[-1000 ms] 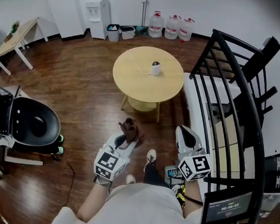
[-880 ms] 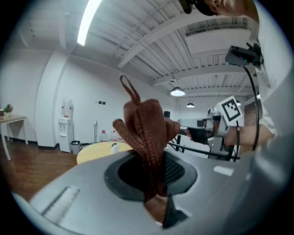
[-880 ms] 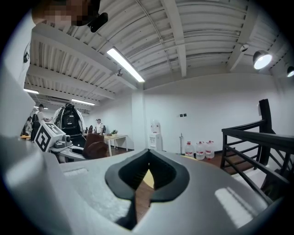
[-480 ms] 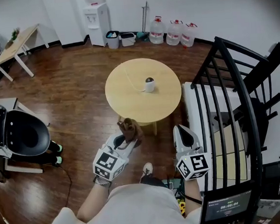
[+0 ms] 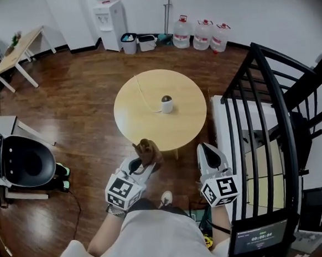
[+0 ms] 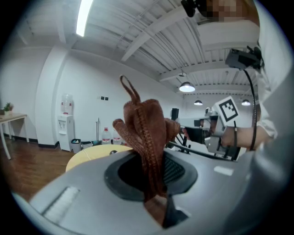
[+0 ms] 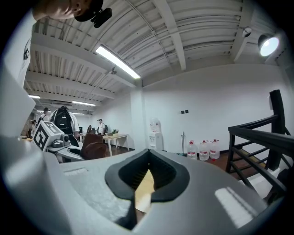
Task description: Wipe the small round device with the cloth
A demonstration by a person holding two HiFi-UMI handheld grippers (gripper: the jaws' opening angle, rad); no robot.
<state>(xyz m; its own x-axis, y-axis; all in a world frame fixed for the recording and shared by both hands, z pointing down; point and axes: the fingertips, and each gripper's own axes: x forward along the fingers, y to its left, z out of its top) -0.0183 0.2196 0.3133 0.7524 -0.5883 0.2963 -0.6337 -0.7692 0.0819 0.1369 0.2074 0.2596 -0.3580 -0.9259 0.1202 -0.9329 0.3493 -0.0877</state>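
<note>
Well, L gripper (image 5: 141, 164) clamps the brown cloth (image 5: 147, 152); R gripper (image 5: 208, 152) closed, empty. The device (image 5: 167, 103) sits mid table (image 5: 138, 127), well ahead, cord (image 5: 146, 96) attached. Risk: w/o R steadying it, a wipe could shove it or snag the cord.

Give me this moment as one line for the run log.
left gripper: shut on cloth | right gripper: shut, empty | device: on round table, untouched
</note>
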